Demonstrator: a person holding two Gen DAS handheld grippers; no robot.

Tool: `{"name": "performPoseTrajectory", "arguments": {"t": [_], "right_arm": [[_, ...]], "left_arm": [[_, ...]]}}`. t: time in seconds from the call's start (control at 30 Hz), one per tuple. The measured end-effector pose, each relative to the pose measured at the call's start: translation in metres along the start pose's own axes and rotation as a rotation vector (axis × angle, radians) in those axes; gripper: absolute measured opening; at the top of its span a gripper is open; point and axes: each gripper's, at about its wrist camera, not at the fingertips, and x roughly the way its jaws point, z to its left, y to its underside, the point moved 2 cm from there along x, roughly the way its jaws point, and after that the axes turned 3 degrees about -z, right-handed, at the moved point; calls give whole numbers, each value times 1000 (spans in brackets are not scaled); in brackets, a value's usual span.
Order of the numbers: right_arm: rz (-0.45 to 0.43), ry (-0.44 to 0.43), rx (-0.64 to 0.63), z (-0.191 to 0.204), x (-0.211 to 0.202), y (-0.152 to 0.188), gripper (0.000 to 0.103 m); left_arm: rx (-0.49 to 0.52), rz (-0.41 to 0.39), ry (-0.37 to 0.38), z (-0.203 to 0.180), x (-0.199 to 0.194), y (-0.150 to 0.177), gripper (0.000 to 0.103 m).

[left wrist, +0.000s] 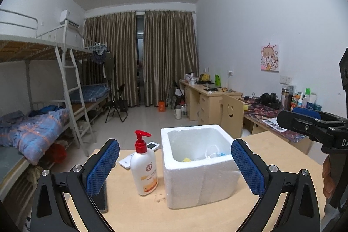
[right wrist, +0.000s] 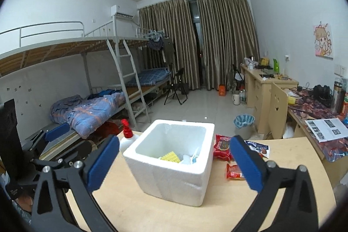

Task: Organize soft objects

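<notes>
a white foam box (right wrist: pixel 174 158) is seen standing upright and open-topped on a light wooden table (right wrist: pixel 134 212); all places below are given relative to this box.

contents of the box: a yellow textured soft piece (right wrist: pixel 170 157) is seen lying on the bottom, with a pale white item (right wrist: pixel 187 159) beside it and a bit of blue (right wrist: pixel 194 158) against the inner wall. in the left wrist view the same contents are seen as a yellow scrap (left wrist: pixel 186 159), a white loop-like shape (left wrist: pixel 212 150) and a blue scrap (left wrist: pixel 222 153). what these items are cannot be told.

just left of the box a white pump bottle (left wrist: pixel 144 169) with a red pump head is seen, upright, apart from the box wall. behind the bottle a white flat device (left wrist: pixel 153 145) and a white remote-like object (left wrist: pixel 126 161) are seen on the table.

right of the box three snack packets are seen lying flat on the table: a red packet (right wrist: pixel 223 146) closest to the wall, a blue-and-white packet (right wrist: pixel 258 148) further right, and a small red packet (right wrist: pixel 233 172) nearer the camera.

the left gripper (left wrist: pixel 175 166) is held wide apart in front of the box, nothing between the blue pads. the right gripper (right wrist: pixel 174 163) is likewise spread wide and empty, framing the box.
</notes>
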Motion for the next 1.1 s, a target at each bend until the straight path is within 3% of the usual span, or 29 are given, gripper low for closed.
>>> {"name": "performPoseTrajectory", "arguments": {"t": [0.63, 0.87, 1.1], "right_arm": [[-88, 5, -53, 24, -94, 34, 103], [-130, 23, -52, 28, -108, 52, 103], [-100, 23, -32, 26, -108, 77, 103]], "left_arm": [[13, -76, 14, -36, -107, -1, 103], [-18, -98, 17, -34, -129, 16, 103], [-30, -59, 1, -30, -125, 43, 103]]}}
